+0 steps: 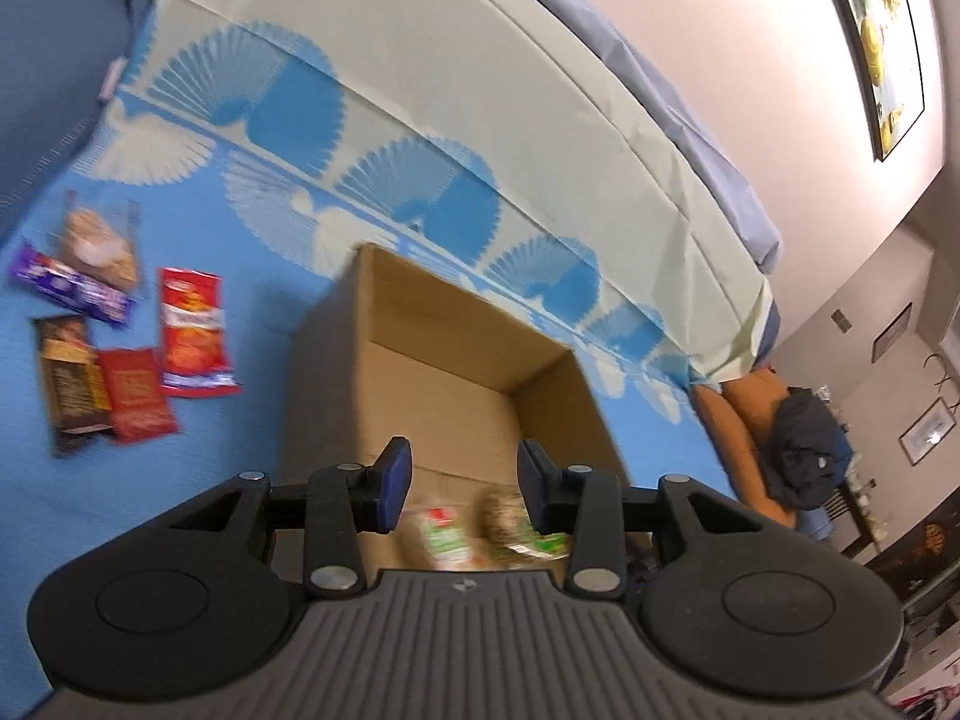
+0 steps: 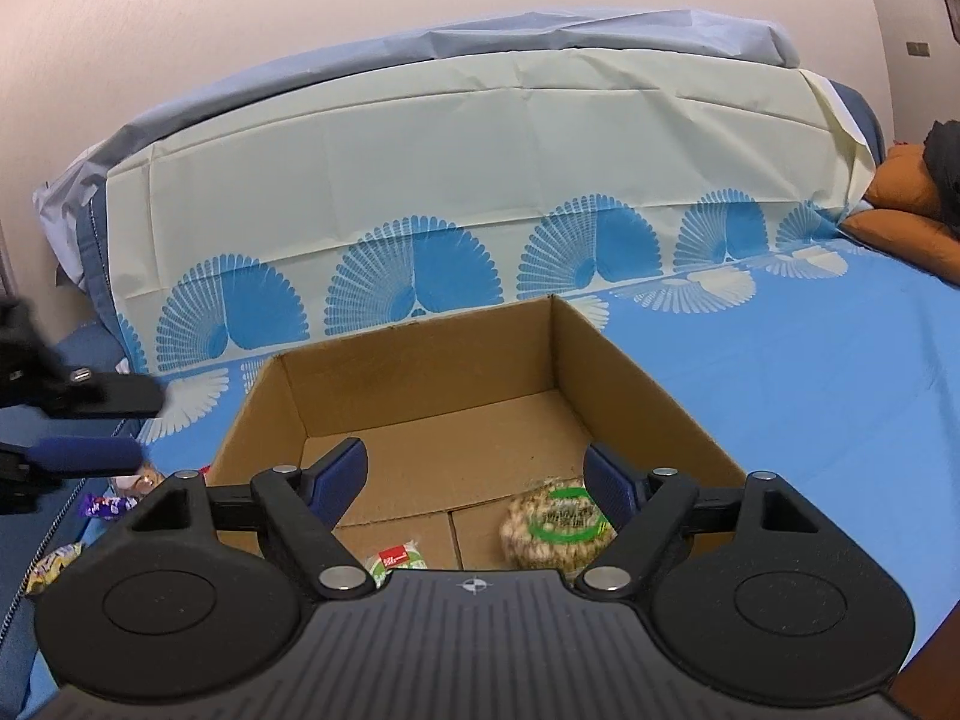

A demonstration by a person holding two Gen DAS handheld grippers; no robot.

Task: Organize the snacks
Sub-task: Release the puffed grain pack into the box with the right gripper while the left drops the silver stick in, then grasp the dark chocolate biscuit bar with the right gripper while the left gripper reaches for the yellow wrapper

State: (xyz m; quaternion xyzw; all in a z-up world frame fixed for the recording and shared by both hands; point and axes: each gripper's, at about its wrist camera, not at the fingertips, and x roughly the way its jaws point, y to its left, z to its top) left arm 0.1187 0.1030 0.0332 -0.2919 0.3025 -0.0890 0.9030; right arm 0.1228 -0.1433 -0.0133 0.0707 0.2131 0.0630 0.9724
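An open cardboard box stands on the blue bedsheet. Inside it lie a round pack of puffed snacks with a green label and a small green and red packet. My left gripper is open and empty above the box's near side; it also shows at the left edge of the right wrist view. My right gripper is open and empty over the box's near edge. Several snacks lie left of the box: a red chips bag, a purple bar, a brown bar, a red packet and a clear bag.
A cream and blue patterned cover drapes the sofa back behind the box. An orange cushion with a dark jacket lies at the right end. A purple wrapper and a yellowish packet lie at the left of the right wrist view.
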